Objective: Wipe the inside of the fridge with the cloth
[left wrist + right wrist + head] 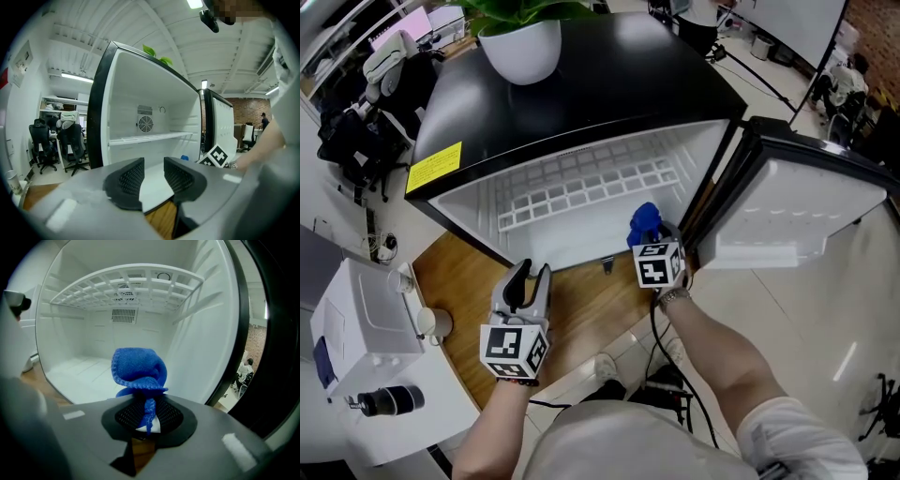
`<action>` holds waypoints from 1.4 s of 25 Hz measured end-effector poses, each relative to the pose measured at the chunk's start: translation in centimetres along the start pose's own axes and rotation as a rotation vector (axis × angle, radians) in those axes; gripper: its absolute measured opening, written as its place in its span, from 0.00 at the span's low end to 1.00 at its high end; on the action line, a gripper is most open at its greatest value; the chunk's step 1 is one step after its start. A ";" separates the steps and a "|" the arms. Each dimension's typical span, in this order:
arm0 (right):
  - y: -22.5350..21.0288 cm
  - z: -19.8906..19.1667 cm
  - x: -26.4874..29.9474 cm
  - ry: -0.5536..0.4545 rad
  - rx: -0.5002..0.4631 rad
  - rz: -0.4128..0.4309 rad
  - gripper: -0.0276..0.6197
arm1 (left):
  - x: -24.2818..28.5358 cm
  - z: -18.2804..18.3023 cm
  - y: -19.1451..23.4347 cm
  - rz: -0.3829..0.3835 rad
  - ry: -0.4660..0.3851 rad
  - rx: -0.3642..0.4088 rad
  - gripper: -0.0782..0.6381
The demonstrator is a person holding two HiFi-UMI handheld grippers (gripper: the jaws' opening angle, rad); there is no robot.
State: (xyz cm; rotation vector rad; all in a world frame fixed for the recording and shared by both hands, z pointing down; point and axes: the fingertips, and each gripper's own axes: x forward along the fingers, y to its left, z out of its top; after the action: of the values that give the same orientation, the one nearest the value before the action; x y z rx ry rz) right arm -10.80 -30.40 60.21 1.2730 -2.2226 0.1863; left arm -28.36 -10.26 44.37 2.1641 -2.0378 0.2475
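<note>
The fridge (581,103) stands with its door (806,202) swung wide open to the right. Its inside is white and holds one wire shelf (581,187). A white pot (521,49) with a green plant sits on the black top of the fridge.

The right tool (149,416) is at the right side of the opening, near the hinge of the door. Its jaws are closed on the blue cloth (138,369). A thin strip of the cloth is pinched between the pads, and the rest is bunched up in front of the jaws. The cloth is just over the front edge of the fridge floor, under the shelf. It seems to hang a little above the floor, but no view shows this clearly.

The left tool (530,272) is outside the fridge, over the wooden board (591,300) in front of it. It points toward the left part of the opening. Its jaws stand apart and nothing is between them. Through the gap only the fridge floor and the board can be seen.
</note>
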 end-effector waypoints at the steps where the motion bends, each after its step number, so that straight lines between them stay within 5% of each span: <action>1: -0.1 0.0 0.1 0.001 0.002 0.000 0.15 | 0.1 0.1 -0.2 -0.006 0.000 0.002 0.30; 9: 0.3 1.4 -1.7 -0.047 0.060 0.046 0.15 | 1.3 0.7 -1.8 -0.063 0.006 0.022 0.30; 17: 1.7 4.7 -6.2 -0.158 0.033 0.161 0.15 | 4.0 1.1 -4.4 -0.209 0.038 0.054 0.31; 28: 6.1 7.2 -14.8 -0.287 -0.087 0.564 0.15 | 6.1 1.0 -10.0 -0.557 0.102 0.114 0.36; 35: 8.0 7.0 -19.6 -0.277 -0.174 0.792 0.15 | 4.1 1.0 -13.4 -0.794 0.142 0.108 0.41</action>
State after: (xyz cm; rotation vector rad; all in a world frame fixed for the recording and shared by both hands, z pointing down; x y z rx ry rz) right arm -12.68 -14.08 45.16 0.2840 -2.8057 0.1087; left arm -14.75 -13.70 44.27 2.7141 -0.9864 0.3840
